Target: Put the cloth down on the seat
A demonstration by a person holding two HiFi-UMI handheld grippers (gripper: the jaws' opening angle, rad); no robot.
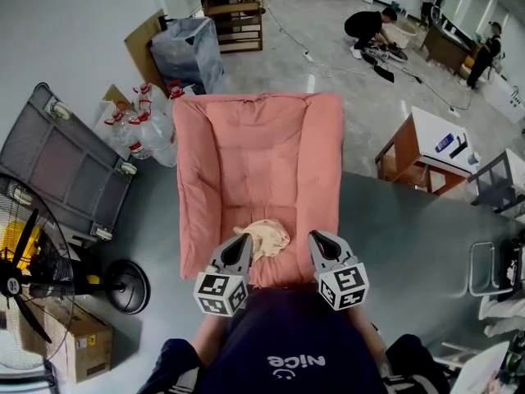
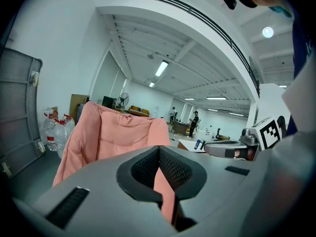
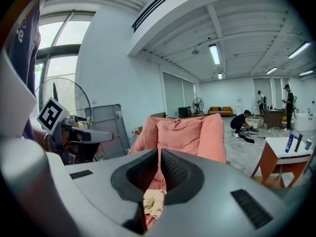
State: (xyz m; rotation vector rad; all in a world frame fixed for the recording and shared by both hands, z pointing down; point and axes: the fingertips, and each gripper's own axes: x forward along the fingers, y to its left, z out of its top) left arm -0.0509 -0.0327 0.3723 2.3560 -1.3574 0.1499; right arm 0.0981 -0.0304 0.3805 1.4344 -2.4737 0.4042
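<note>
Cloth [image 1: 264, 240] lies bunched on the seat [image 1: 254, 138], near its front edge, between both tools. Left tool [image 1: 243, 239] and right tool [image 1: 317, 237] are pinched closed, holding nothing.

Risk: the left tip is just beside the cloth, so a careless pull-back could snag it and drag it off the front.

Long axis runs roughly across the seat. Too crumpled to show a pointing end.

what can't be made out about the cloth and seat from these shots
- head view: seat front edge, mostly covered by the left gripper, right gripper and the person's torso
- right gripper view: cloth, only a sliver below the jaw pads
- left gripper view: cloth wholly hidden by the gripper's body
</note>
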